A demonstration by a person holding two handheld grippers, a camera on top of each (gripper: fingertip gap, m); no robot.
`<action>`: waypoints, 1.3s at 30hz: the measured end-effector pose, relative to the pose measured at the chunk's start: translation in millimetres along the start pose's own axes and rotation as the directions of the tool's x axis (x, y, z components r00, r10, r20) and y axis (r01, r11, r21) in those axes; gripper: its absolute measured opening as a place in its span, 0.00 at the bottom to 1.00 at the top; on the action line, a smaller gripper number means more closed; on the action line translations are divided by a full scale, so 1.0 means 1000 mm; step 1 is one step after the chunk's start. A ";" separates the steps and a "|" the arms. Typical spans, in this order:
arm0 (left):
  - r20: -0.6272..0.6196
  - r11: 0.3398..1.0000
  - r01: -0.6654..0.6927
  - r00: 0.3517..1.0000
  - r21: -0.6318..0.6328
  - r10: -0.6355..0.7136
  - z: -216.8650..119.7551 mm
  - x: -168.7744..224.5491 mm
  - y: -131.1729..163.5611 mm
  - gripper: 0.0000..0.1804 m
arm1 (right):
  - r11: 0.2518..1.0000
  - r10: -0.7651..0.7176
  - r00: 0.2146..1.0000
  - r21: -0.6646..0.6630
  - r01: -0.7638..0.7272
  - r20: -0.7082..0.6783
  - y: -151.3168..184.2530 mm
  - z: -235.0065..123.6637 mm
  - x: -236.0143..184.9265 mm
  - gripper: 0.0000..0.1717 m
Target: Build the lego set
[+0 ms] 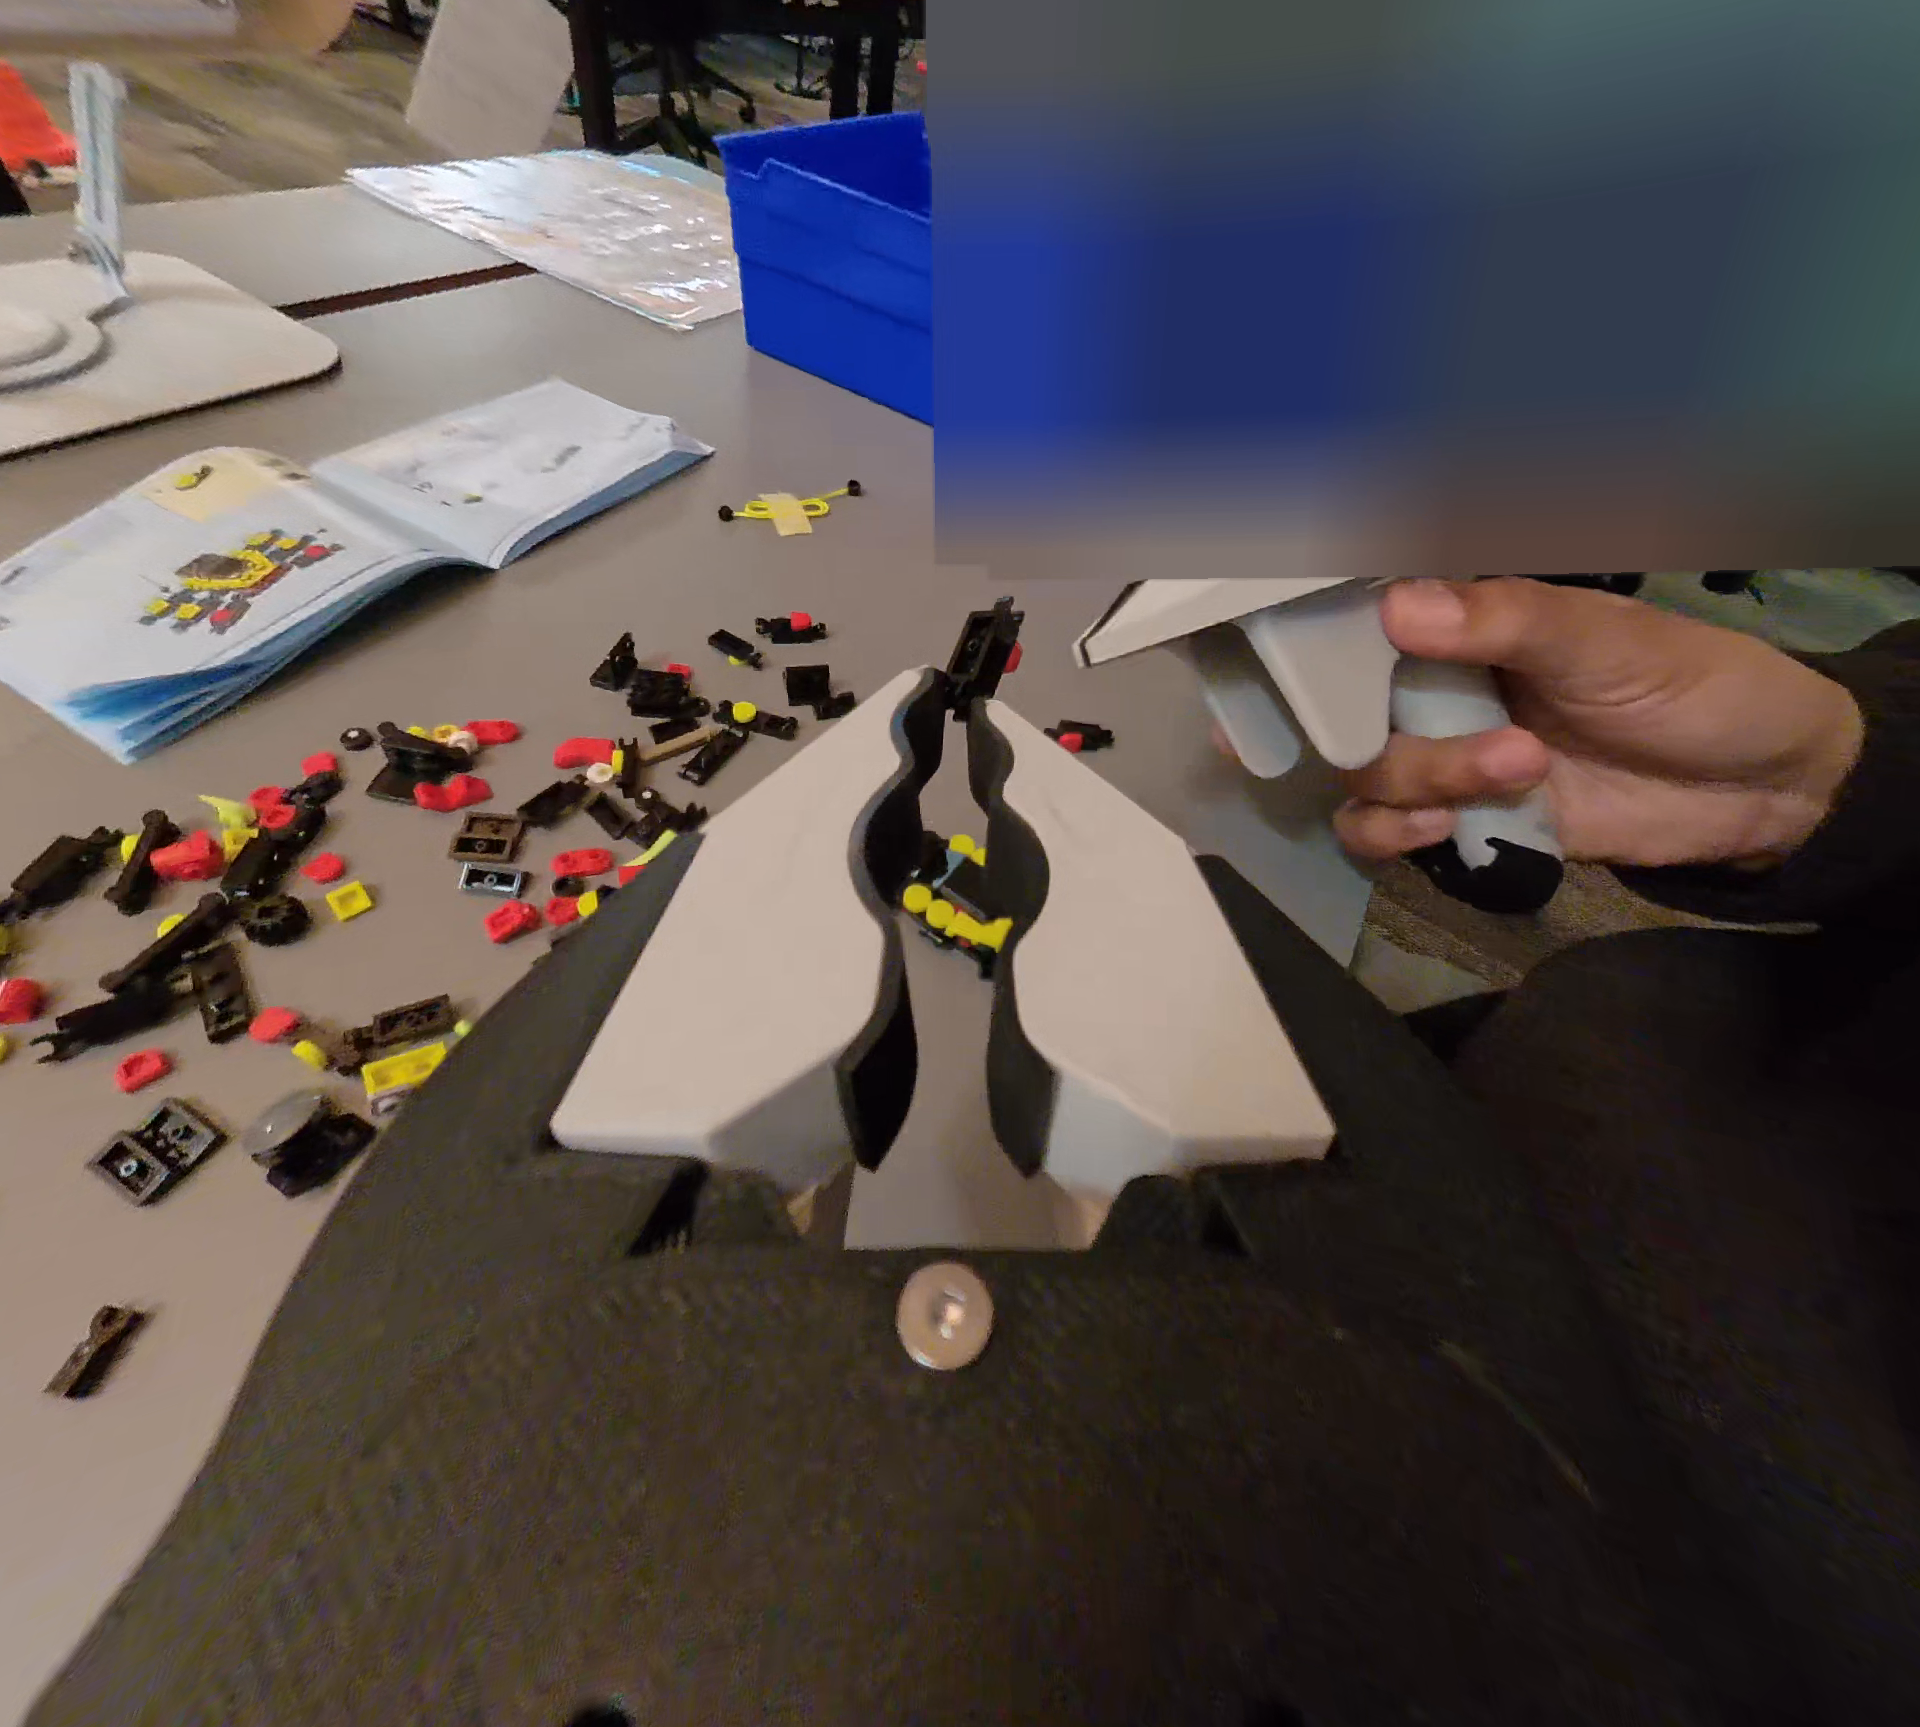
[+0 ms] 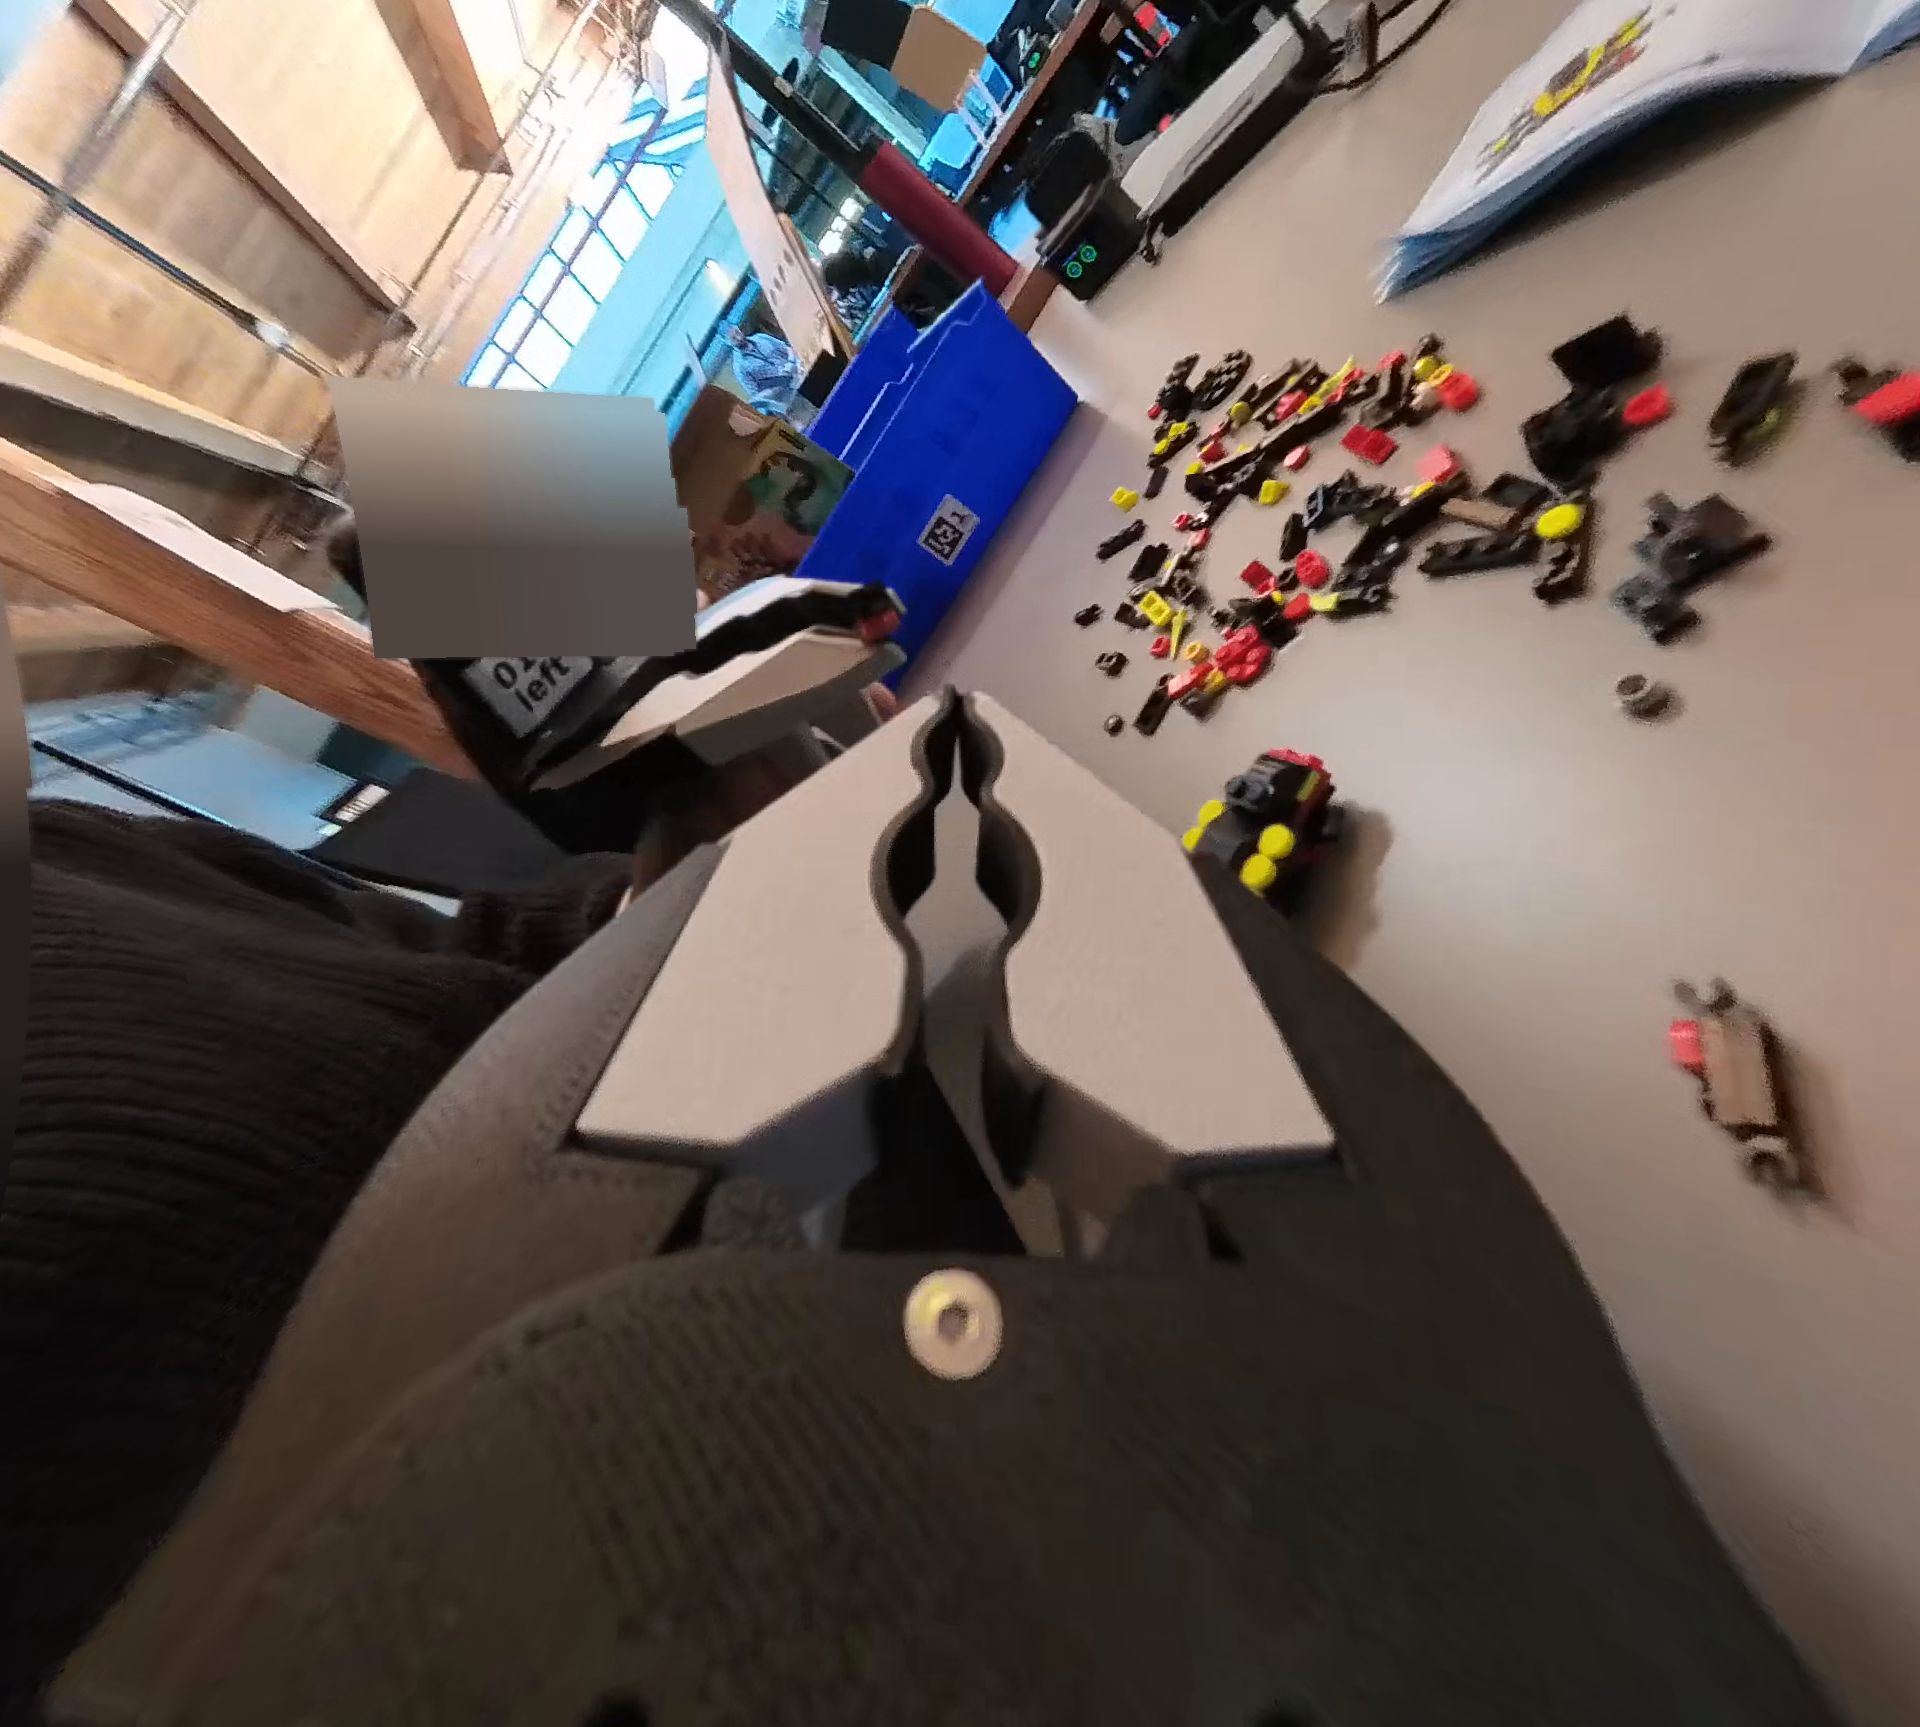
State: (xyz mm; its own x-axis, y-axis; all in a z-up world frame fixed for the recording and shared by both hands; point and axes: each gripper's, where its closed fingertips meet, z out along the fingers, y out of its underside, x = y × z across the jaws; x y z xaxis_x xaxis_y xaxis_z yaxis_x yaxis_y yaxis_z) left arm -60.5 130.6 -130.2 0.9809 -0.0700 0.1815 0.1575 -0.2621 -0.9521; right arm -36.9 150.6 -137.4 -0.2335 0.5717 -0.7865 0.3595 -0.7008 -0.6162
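My left gripper is shut on a small black brick piece with a red bit on its side, held upright above the grey table. The right wrist view also shows this gripper, with the black and red piece at its tips. My right gripper is shut, its fingertips meeting. A hand holds it at the right of the left wrist view. A small black, red and yellow brick vehicle stands on the table just right of my right gripper; it shows between my left fingers.
Several loose black, red and yellow brick pieces lie scattered on the table, also in the right wrist view. An open instruction booklet lies behind them. A blue bin stands at the back. A small brick assembly lies apart.
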 end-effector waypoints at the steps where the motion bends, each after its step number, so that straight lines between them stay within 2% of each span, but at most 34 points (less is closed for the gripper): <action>1: -0.002 1.000 0.016 1.000 -0.013 -0.016 0.002 -0.003 0.003 0.00 | 1.000 -0.017 1.000 -0.009 0.016 -0.001 0.001 0.001 0.000 0.00; 6: -0.059 0.976 0.209 0.975 -0.053 -0.212 0.007 -0.009 0.017 0.01 | 0.999 -0.041 0.999 -0.034 0.041 0.000 0.008 0.008 -0.001 0.01; 8: -0.075 0.970 0.237 0.968 -0.051 -0.240 0.008 -0.007 0.018 0.01 | 0.999 -0.047 0.999 -0.025 0.047 0.008 0.010 0.013 -0.005 0.07; 11: -0.100 0.971 0.235 0.966 -0.048 -0.239 0.009 -0.001 0.017 0.01 | 0.999 -0.049 0.999 -0.012 0.049 0.009 0.011 0.018 -0.007 0.12; 14: -0.123 0.976 0.210 0.969 -0.053 -0.215 0.009 0.006 0.016 0.01 | 0.999 -0.035 0.999 0.009 0.035 0.006 0.008 0.017 -0.006 0.13; 17: -0.142 0.982 0.182 0.972 -0.054 -0.188 0.010 0.014 0.016 0.01 | 1.000 -0.005 1.000 0.000 0.005 0.017 0.010 0.017 -0.004 0.11; 19: -0.142 0.985 0.163 0.975 -0.053 -0.169 0.010 0.016 0.015 0.01 | 1.000 0.012 0.999 -0.006 -0.012 0.043 0.011 0.017 -0.008 0.04; 23: -0.150 0.987 0.154 0.976 -0.052 -0.160 0.010 0.017 0.016 0.01 | 1.000 0.020 0.999 -0.019 -0.019 0.045 0.012 0.017 -0.008 0.03; 25: -0.136 0.994 0.104 0.985 -0.043 -0.109 0.011 0.017 0.016 0.01 | 0.999 0.038 0.998 -0.017 -0.037 0.050 0.012 0.017 -0.008 0.03; 27: -0.061 1.000 -0.003 0.998 -0.024 0.001 0.012 0.012 0.015 0.08 | 0.998 0.066 0.996 -0.008 -0.066 0.059 0.011 0.016 -0.008 0.03; 29: -0.040 0.993 -0.120 0.992 -0.015 0.119 0.011 0.014 0.014 0.05 | 0.995 0.097 0.993 -0.008 -0.096 0.072 0.012 0.016 -0.008 0.03; 32: -0.031 0.979 -0.204 0.979 -0.015 0.203 0.012 0.018 0.015 0.02 | 0.987 0.160 0.983 -0.005 -0.161 0.094 0.012 0.015 -0.007 0.03; 35: -0.011 0.948 -0.318 0.948 -0.018 0.318 0.012 0.018 0.015 0.06 | 0.966 0.259 0.957 -0.012 -0.260 0.133 0.014 0.013 -0.006 0.03; 39: -0.062 0.938 -0.346 0.936 -0.013 0.345 0.012 0.025 0.019 0.06 | 0.951 0.309 0.938 -0.028 -0.308 0.154 0.016 0.012 -0.006 0.03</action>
State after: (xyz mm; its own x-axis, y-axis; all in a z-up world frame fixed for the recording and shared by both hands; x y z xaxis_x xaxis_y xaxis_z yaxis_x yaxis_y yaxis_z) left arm -31.8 135.6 -146.5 0.9658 -0.2161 -0.1432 -0.1936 -0.2338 -0.9528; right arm -40.4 131.0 -143.1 -0.2471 0.2543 -0.9350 0.4395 -0.8306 -0.3420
